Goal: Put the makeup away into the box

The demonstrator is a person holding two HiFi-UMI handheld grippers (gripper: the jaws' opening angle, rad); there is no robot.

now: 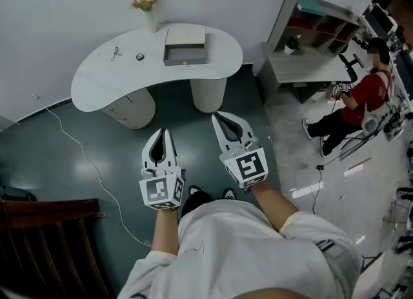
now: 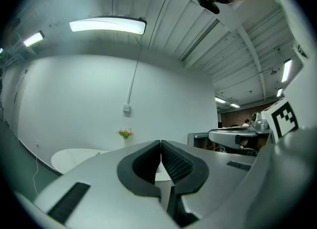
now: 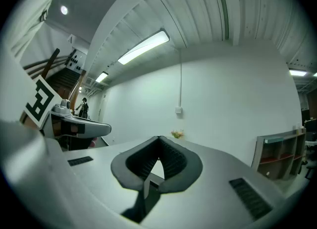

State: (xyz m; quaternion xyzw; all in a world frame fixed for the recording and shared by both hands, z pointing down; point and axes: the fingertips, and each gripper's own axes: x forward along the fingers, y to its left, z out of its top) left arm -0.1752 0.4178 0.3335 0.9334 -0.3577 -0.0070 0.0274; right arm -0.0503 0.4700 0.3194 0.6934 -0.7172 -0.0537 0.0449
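Now | box (image 1: pixel 185 46) on table (image 1: pixel 97 84) | well beyond left gripper (image 1: pixel 162 132), right gripper (image 1: pixel 217 117) jaws

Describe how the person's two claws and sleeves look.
Both the left claw and right claw are pale grey, tapering to a point, with black lining around a teardrop-shaped opening. The pads are dark and ribbed. Each carries a white cube printed with black square markers. No cables show on them. The sleeves are pale, leaving the forearms bare.
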